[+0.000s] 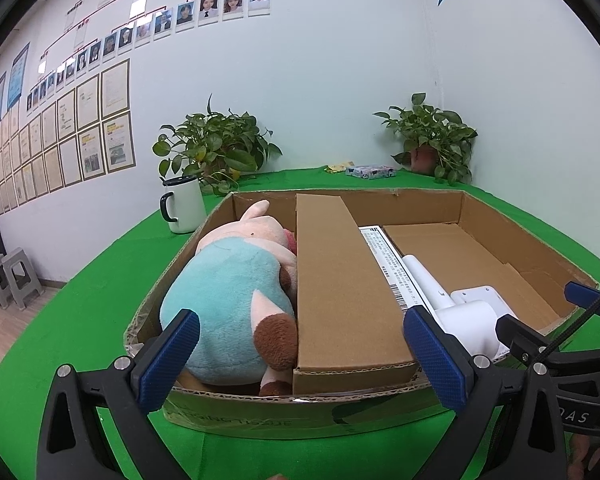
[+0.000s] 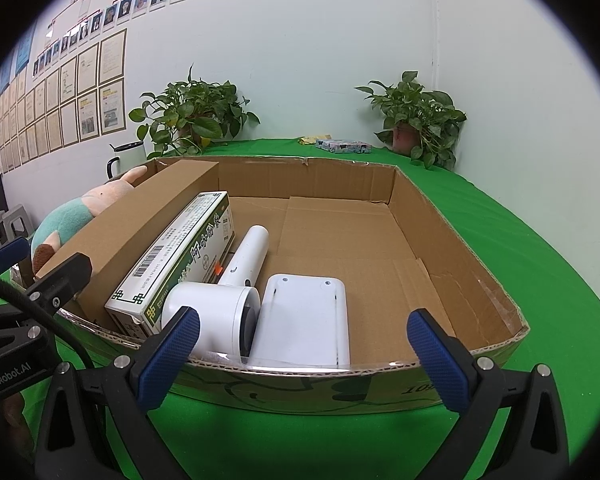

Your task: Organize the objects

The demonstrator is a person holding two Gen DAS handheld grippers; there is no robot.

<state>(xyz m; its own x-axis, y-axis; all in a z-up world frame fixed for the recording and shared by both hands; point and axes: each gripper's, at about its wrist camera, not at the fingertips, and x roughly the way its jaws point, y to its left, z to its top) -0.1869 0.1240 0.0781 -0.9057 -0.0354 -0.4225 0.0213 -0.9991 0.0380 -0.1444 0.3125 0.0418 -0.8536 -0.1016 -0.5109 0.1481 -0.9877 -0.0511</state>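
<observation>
Both claws are spread wide and holding nothing. The right claw (image 2: 302,354) sits low in frame, with the white hair dryer (image 2: 224,304) just past it, lower centre inside the cardboard box (image 2: 460,264), handle running up-frame. I'd say the left claw (image 1: 300,360) is farther off.

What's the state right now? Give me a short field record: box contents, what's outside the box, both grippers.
box: open cardboard tray on green cloth
in box, left to right: plush toy; long brown carton; green-and-white carton; white hair dryer; flat white device
outside box: white mug; small patterned pack
left gripper: open, empty
right gripper: open, empty
</observation>
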